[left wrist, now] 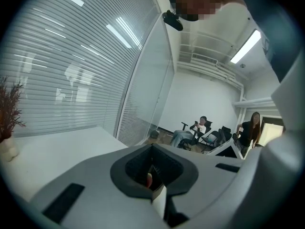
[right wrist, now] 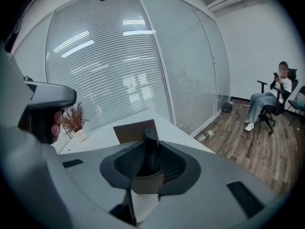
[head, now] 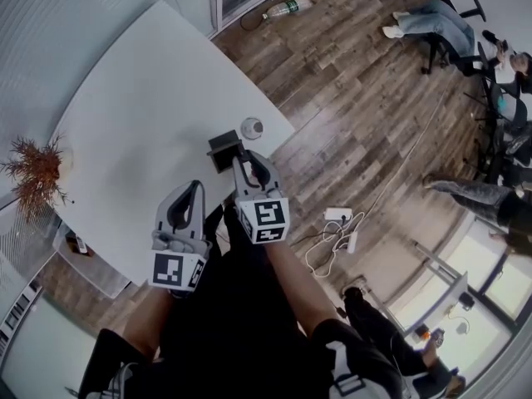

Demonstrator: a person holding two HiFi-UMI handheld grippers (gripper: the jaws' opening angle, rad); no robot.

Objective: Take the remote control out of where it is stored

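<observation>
A slim black remote control (right wrist: 150, 149) stands upright between the jaws of my right gripper (right wrist: 151, 138), which is shut on it. Just behind it is a brownish box-like holder (right wrist: 135, 130); in the head view the holder (head: 223, 146) looks dark and sits at the white table's (head: 141, 115) near edge, right at the right gripper's (head: 242, 160) tips. My left gripper (head: 195, 187) hangs over the table edge to the left, apart from the holder. In its own view the left gripper (left wrist: 152, 147) is shut with nothing between the jaws.
A small round white object (head: 252, 127) lies beside the holder. A dried plant in a white pot (head: 35, 171) stands at the table's far left. On the wood floor are a plastic bottle (head: 288, 7) and a power strip with cables (head: 337, 217). People sit at right (head: 432, 19).
</observation>
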